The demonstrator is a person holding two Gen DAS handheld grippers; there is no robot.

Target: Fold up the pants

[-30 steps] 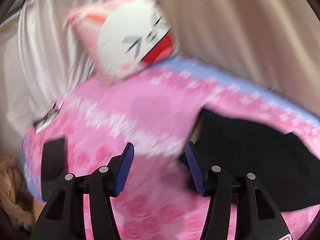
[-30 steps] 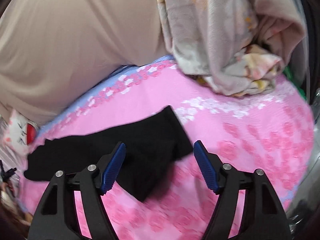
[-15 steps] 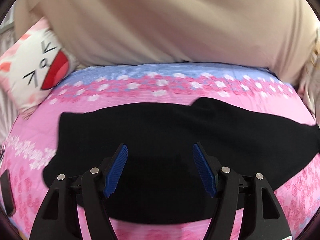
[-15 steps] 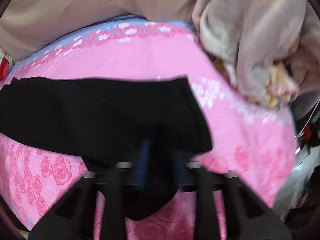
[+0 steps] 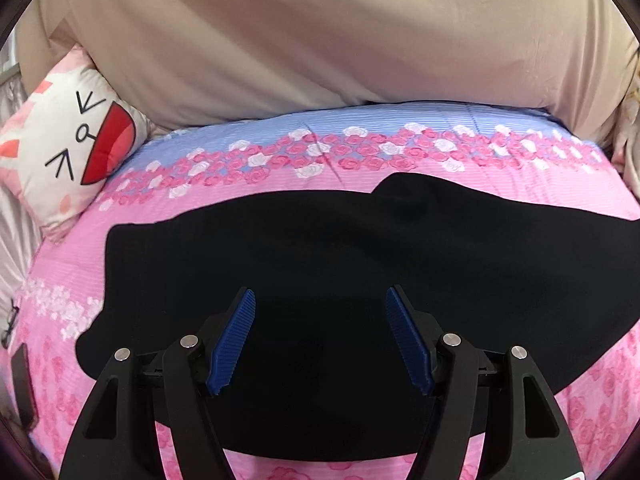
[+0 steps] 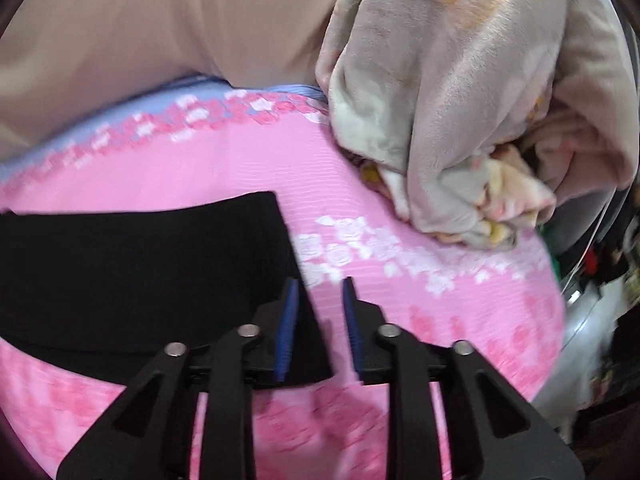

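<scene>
**Pants flat on the bed, both tools empty**

Cat-face cushion (image 5: 68,152) at far left. Black pants (image 5: 320,264) lie spread across my pink floral sheet (image 5: 280,184). My left gripper (image 5: 320,344) hangs over them, jaws wide, empty. My right gripper (image 6: 318,328), narrow and opening, straddles the pants' right edge without pinching. Crumpled blanket (image 6: 460,100) at right.

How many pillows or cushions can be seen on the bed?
1. A white cat-face cushion lies at the far left edge of the pink bedsheet, left of the black pants. Others may be hidden under the crumpled blanket at the right.
</scene>
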